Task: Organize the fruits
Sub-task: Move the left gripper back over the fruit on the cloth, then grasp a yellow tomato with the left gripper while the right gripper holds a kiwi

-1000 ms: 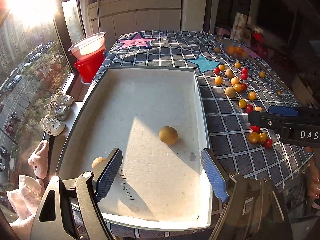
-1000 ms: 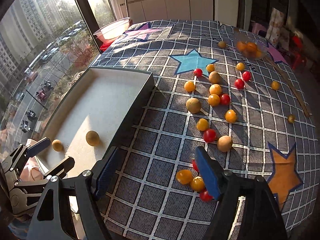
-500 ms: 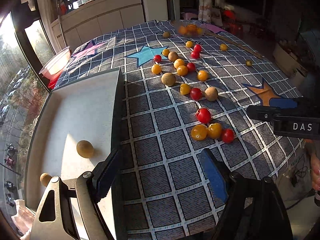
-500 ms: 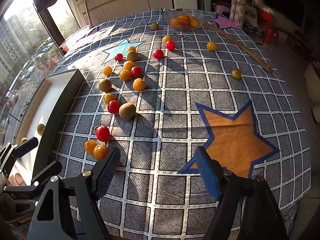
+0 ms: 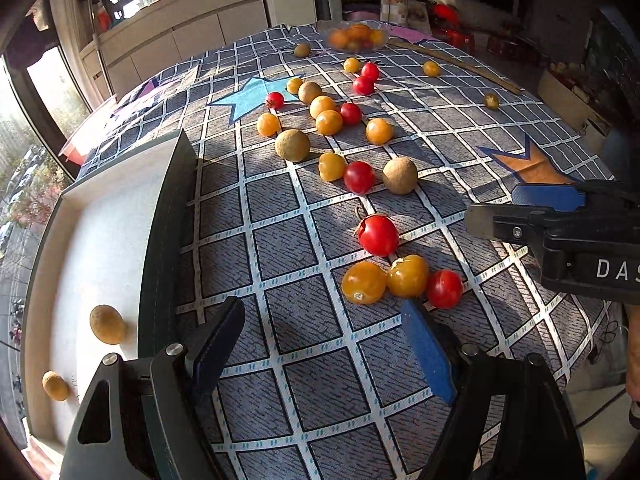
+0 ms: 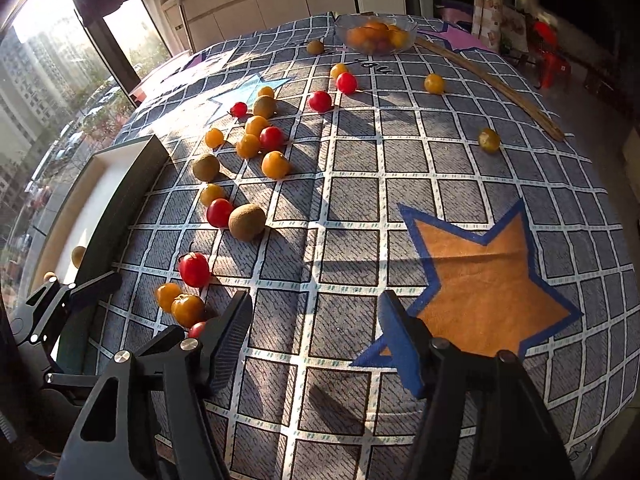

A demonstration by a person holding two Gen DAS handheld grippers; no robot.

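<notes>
"DAS" reads in white on the right gripper (image 5: 532, 210) in the left wrist view only. Both the right and the left gripper (image 5: 326, 344) gape, holding nothing. Tomatoes (image 5: 378, 235) lie loose on the checked worktop (image 6: 360, 184); two brown fruits (image 5: 107, 324) sit in the white tray (image 5: 40, 264)

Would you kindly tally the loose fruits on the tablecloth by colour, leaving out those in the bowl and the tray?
Red fruits: 7
Yellow-orange fruits: 10
Brown fruits: 5, counting the dull lone one far right
Total: 22
</notes>
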